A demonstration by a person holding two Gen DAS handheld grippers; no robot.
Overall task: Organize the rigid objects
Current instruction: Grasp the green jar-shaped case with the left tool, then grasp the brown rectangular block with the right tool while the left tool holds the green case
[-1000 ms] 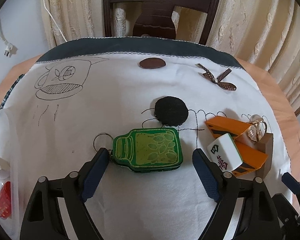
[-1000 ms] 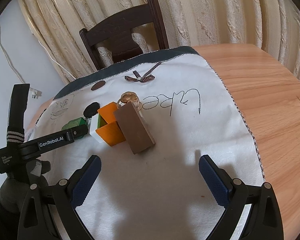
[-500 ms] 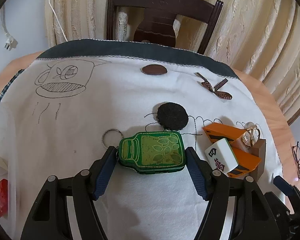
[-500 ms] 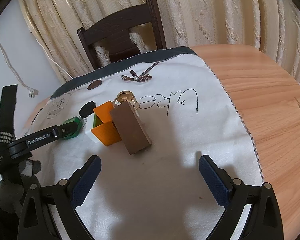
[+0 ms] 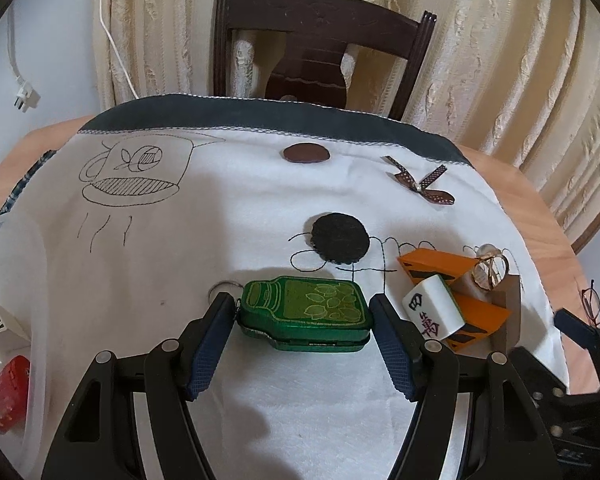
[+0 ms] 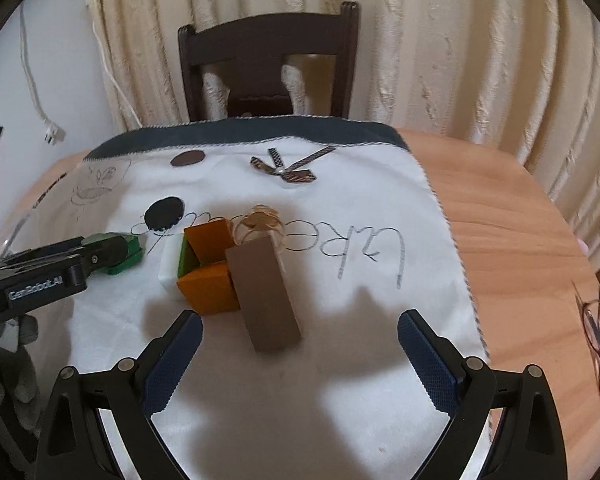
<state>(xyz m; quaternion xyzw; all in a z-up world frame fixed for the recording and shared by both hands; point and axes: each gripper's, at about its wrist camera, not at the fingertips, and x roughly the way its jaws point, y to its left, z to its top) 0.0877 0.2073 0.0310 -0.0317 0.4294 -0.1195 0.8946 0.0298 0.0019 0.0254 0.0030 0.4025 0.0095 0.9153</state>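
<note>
A green bottle-shaped tin (image 5: 306, 312) with a key ring lies sideways on the white cloth (image 5: 220, 208). My left gripper (image 5: 302, 304) is shut on it, one pad pressed on each end. Right of the tin is a pile: a white mahjong tile (image 5: 432, 312), orange blocks (image 5: 432, 262), a brown block (image 6: 266, 292) and a gold ring (image 6: 260, 220). The right gripper (image 6: 300, 320) hovers open just in front of the brown block, nothing between its fingers. In the right wrist view the tin (image 6: 120, 254) is half hidden behind the left gripper.
A clear plastic container (image 5: 8, 264) at the left edge holds a red item (image 5: 4, 392). Glasses (image 6: 598, 344) lie on the bare wooden table (image 6: 520, 220) to the right. A dark chair (image 5: 320, 40) stands behind the table, with curtains beyond. A ribbon bow (image 5: 420, 186) is sewn on the cloth.
The left gripper's fingers went from wide open to closed on the ends of the green tin. The right gripper swung to face the pile more squarely and stayed open.
</note>
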